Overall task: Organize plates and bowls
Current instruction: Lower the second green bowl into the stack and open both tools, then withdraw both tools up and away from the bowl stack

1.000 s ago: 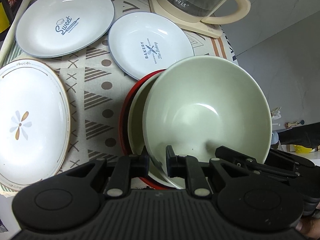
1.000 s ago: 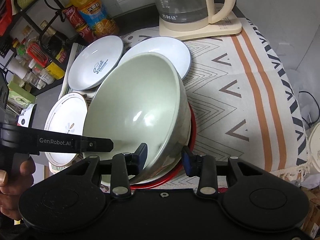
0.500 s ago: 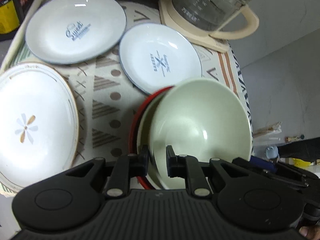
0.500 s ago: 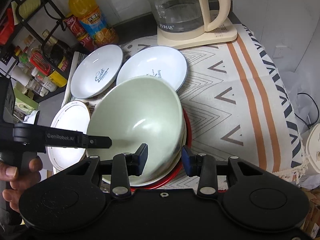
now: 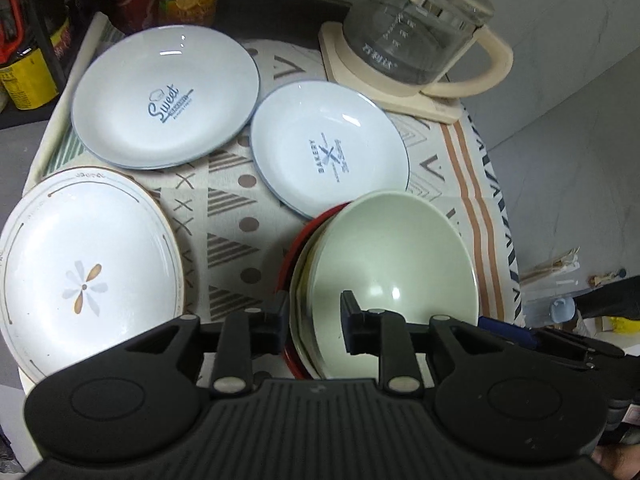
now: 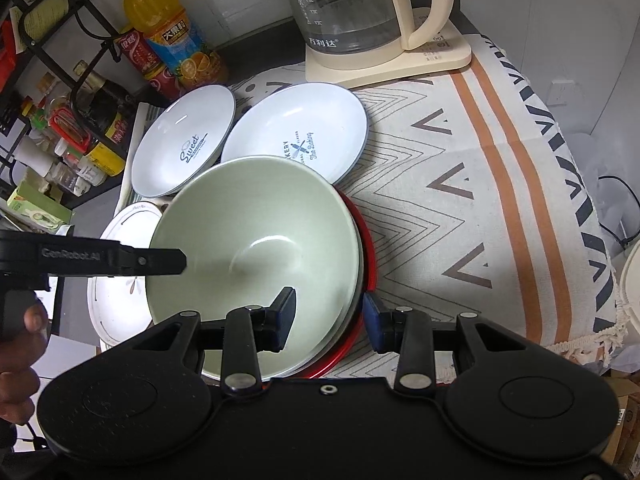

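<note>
A pale green bowl [image 5: 396,256] [image 6: 256,252] rests nested in another pale bowl on a red plate [image 6: 370,256]. My left gripper [image 5: 314,326] is open, its fingers astride the stack's near left rim. My right gripper [image 6: 328,320] is open, its fingers astride the stack's near right rim. A white "Sweet" plate [image 5: 164,96] [image 6: 184,140] and a white "Bakery" plate [image 5: 328,152] [image 6: 296,132] lie behind the stack. A white flower plate [image 5: 88,272] [image 6: 120,292] lies to the left.
A glass kettle on a cream base [image 5: 412,40] [image 6: 372,20] stands at the back of the patterned cloth [image 6: 480,184]. Bottles [image 6: 168,36] and a wire rack of jars [image 6: 60,120] stand at the back left. The table edge drops off at the right.
The green bowl has come down from a tilt to rest level in the stack. Both grippers have opened off its rim and pulled back a little.
</note>
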A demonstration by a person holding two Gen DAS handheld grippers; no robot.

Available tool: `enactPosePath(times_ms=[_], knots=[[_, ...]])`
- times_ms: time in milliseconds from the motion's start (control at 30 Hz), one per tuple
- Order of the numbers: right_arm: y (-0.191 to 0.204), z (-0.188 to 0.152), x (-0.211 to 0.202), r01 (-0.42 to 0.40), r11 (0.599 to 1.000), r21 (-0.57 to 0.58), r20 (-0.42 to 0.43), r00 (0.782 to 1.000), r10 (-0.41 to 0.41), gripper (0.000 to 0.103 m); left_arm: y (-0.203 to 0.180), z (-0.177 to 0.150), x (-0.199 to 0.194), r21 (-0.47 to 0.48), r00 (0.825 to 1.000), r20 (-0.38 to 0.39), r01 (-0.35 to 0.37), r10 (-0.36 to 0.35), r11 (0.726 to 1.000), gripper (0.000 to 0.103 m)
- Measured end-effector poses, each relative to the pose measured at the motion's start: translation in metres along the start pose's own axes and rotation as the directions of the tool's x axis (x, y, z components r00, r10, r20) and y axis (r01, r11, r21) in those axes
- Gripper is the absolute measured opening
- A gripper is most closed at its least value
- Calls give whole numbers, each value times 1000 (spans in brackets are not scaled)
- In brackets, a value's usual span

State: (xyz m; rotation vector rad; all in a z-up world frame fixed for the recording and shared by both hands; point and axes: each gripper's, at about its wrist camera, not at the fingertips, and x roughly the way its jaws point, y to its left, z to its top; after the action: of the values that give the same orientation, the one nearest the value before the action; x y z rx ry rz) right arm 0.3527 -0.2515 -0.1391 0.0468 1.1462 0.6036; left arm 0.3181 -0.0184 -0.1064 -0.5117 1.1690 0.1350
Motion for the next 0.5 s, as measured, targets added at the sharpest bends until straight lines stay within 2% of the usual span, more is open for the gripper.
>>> enactPosePath(times_ms=[200,267,333,367,500], knots=[[-1,3,-4,-24,1000,-5,22,999,24,38,4,-3,-8,-18,999,29,-13,14,1000,36],[2,7,-8,-25,999,-29,45,999,26,38,6,-3,-13,-31,998,53,-21,23,999,49],[5,11,-12,-30,998,-52,71,997,34,45,9,-4,-19,-42,996,84,-28,32,999,57],[7,13,-14,-33,997,-65,85,996,38,52,11,-4,-23,-49,994,100,-33,38,998,62],[15,18,-18,-59,992,-113,127,989,74,66,21,-6,-36,-89,985,153,-65,79,994,73]])
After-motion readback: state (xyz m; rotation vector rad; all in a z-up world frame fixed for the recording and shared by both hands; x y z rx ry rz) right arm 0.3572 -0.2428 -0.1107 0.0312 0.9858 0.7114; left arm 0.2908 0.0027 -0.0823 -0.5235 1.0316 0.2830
